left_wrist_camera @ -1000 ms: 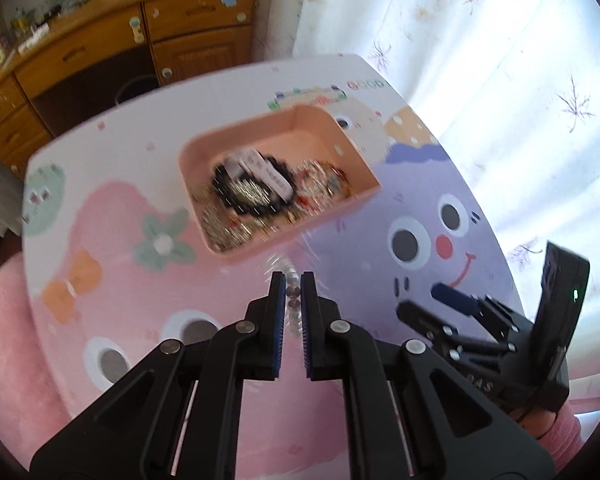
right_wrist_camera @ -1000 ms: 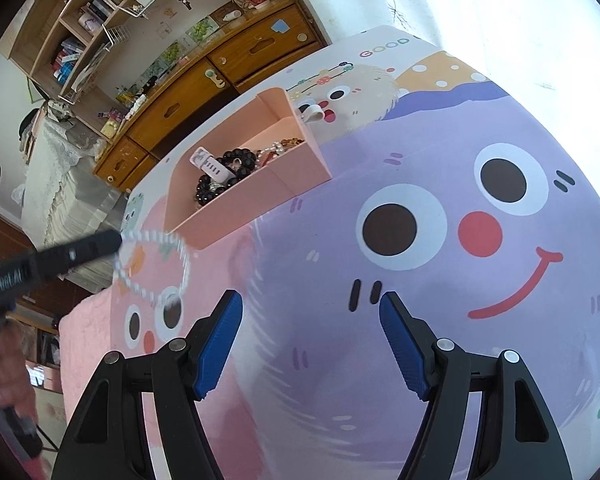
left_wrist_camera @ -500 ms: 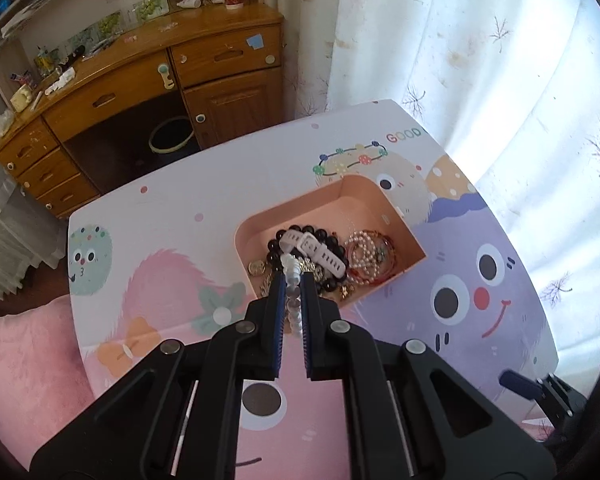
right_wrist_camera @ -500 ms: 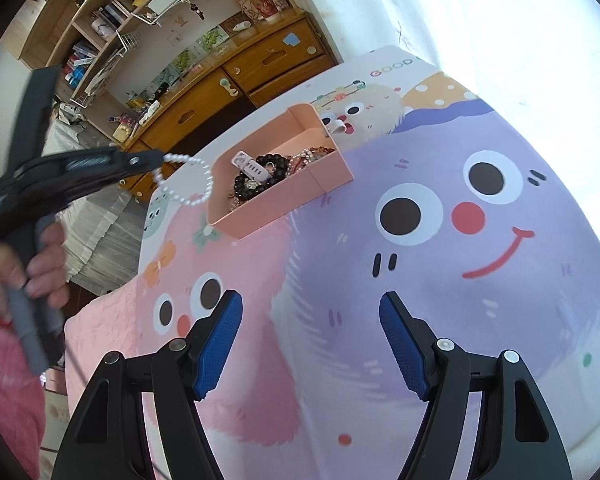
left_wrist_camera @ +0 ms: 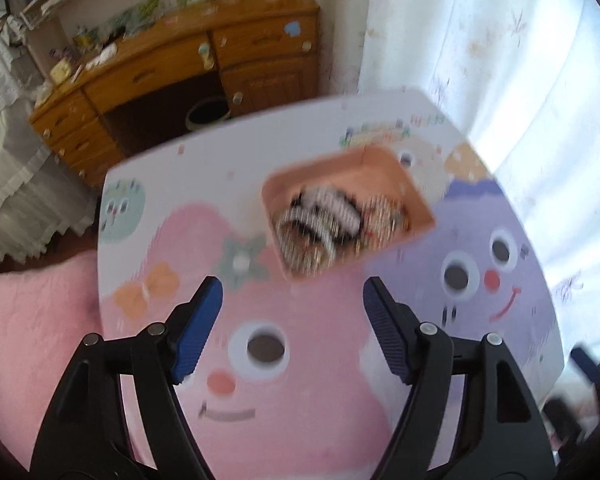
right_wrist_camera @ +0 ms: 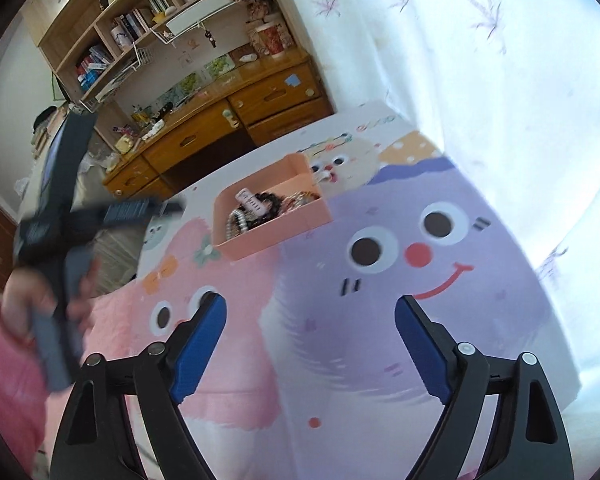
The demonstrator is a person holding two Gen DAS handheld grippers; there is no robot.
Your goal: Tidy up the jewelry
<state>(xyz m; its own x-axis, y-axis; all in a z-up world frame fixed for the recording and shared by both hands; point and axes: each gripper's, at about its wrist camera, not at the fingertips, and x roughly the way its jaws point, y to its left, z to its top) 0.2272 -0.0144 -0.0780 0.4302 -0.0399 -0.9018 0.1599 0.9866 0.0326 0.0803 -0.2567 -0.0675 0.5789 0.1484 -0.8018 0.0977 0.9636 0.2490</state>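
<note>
A pink tray [left_wrist_camera: 414, 200] [right_wrist_camera: 300, 216] sits on the cartoon-print table, filled with jewelry [left_wrist_camera: 324, 224]: dark beads, a white strap and metallic pieces, blurred in the left wrist view. My left gripper [left_wrist_camera: 292, 312] is open and empty, held above the table just short of the tray. It also shows in the right wrist view [right_wrist_camera: 140, 210] at the left, raised in the air. My right gripper [right_wrist_camera: 310, 332] is open and empty over the purple face print, nearer than the tray.
A wooden desk with drawers [left_wrist_camera: 172, 76] and shelves of books [right_wrist_camera: 140, 28] stand beyond the table's far edge. A white curtain [left_wrist_camera: 500, 60] hangs at the right. A pink blanket [left_wrist_camera: 32, 320] lies at the left.
My left gripper has opened and the white bead bracelet it held is gone from its fingers; a white bead strand now lies in the tray. The left gripper has pulled back. The right gripper stays open.
</note>
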